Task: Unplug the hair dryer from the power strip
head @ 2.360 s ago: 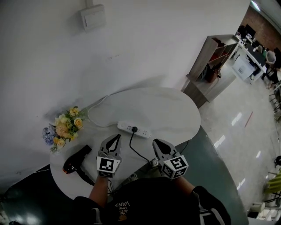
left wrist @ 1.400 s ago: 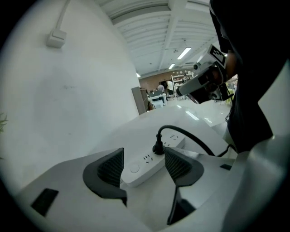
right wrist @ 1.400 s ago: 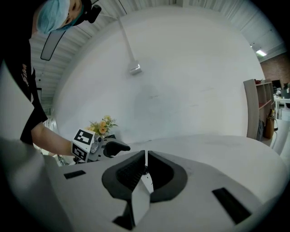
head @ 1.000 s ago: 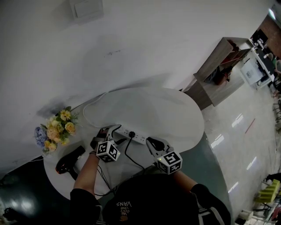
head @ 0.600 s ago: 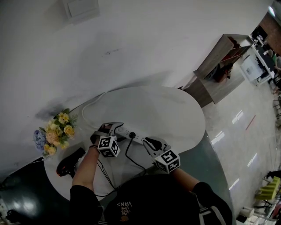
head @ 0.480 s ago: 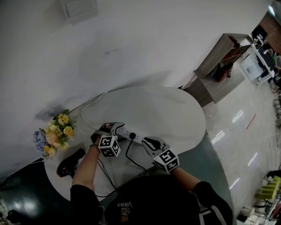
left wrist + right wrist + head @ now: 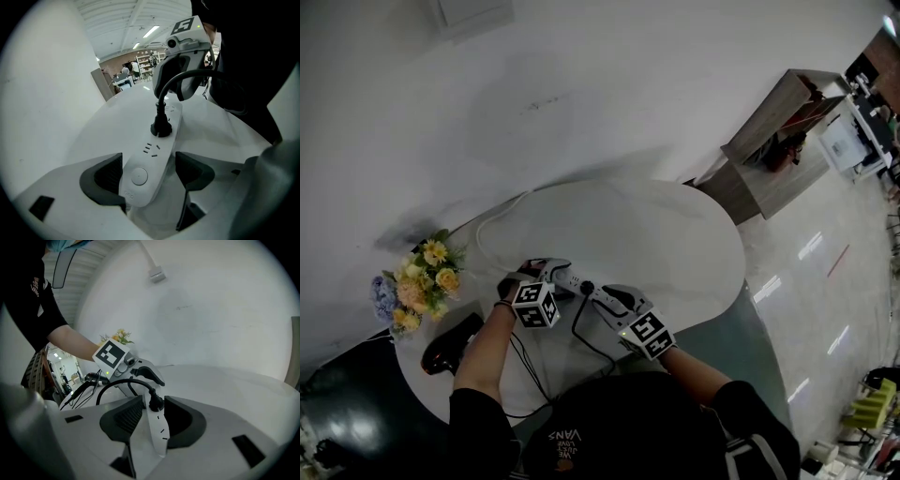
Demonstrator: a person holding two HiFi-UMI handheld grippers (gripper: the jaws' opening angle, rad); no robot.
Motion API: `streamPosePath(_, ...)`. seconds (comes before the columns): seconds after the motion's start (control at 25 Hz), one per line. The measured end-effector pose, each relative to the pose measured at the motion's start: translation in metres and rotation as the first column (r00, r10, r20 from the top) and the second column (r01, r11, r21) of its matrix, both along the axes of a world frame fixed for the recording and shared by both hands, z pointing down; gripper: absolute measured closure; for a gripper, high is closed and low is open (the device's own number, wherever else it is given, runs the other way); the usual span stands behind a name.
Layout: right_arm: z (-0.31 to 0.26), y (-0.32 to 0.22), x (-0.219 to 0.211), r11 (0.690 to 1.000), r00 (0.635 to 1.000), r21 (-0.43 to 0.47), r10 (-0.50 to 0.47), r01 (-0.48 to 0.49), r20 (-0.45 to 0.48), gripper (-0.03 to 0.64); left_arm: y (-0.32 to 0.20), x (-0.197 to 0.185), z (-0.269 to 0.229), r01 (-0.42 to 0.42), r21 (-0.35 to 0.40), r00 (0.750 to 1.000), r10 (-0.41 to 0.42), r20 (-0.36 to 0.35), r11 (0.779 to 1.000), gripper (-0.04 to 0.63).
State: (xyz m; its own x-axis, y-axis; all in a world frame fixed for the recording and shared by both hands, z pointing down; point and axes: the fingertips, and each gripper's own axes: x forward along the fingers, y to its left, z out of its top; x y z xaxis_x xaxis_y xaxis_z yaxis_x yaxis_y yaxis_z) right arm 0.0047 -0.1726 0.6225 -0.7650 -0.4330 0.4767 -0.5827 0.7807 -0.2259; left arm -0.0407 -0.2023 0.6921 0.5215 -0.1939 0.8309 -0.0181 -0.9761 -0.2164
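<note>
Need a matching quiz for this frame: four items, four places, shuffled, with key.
1 plug
2 strip button
3 hair dryer
4 flowers

A at the table's left rim
B between fingers of left gripper
C between fingers of right gripper
D lying beside the left forearm

Pairs: 1-C, 2-B, 3-D, 4-A

Soft, even light washes the white wall (image 7: 628, 94) and table (image 7: 694, 234) — shadows are faint. The glossy floor (image 7: 806, 253) carries bright streaks (ceiling lamps (image 7: 151, 32) glow overhead). Both gripper views bulge fisheye-style with black corners; the power strip (image 7: 150, 159) is sharp, nearest foreground soft.
</note>
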Motion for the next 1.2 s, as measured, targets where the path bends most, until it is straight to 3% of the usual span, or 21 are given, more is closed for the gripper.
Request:
streamPosePath(0.76, 0.015, -0.022, -0.027, 0.988, 0.988, 0.088, -0.121, 0.130, -0.100, 0.484, -0.004, 0.000, 0.001, -0.008, -0.004, 1.000, 0.008, 0.020, 1.000, 0.244)
streamPosePath(0.88, 0.018, -0.021, -0.029, 0.983, 0.982, 0.105, -0.139, 0.153, -0.127, 0.512, -0.005, 0.000, 0.002, -0.011, -0.004, 1.000, 0.011, 0.021, 1.000, 0.244)
streamPosePath(1.2, 0.015, -0.020, -0.030, 0.984, 0.984, 0.111, -0.125, 0.139, -0.125, 0.523, -0.004, -0.001, 0.001, -0.017, -0.002, 1.000, 0.017, 0.007, 1.000, 0.245)
